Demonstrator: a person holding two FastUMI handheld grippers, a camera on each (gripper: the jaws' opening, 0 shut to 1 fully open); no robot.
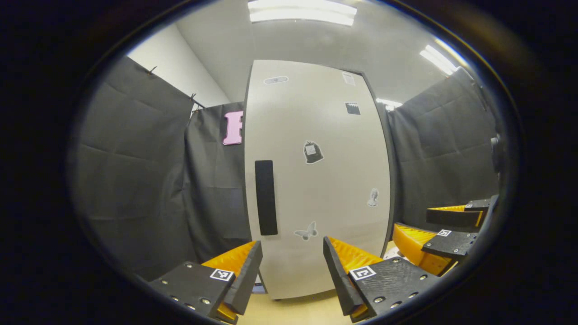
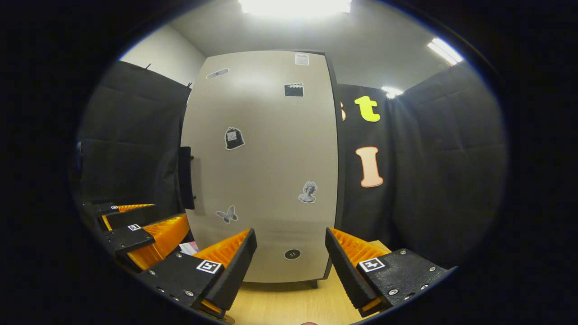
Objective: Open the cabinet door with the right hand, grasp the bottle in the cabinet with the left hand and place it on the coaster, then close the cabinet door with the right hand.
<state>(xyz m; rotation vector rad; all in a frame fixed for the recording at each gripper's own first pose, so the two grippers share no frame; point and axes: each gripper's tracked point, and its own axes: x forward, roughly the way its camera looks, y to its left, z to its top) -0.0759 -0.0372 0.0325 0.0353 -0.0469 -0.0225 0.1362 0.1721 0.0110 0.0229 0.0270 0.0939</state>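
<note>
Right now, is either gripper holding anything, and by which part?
Nothing is held. The left gripper and the right gripper are both open with empty gaps, facing the closed cabinet door; its handle is untouched.

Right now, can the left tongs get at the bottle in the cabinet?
Probably not yet. The cabinet door looks shut, so whatever is inside is hidden behind it. The left tongs are open and face the door; the right tongs would have to pull the handle first.

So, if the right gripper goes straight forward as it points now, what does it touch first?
Most likely the closed cabinet door, low on its flat front, well right of the black handle. The right gripper is open and nothing lies between; depth is unclear.
</note>
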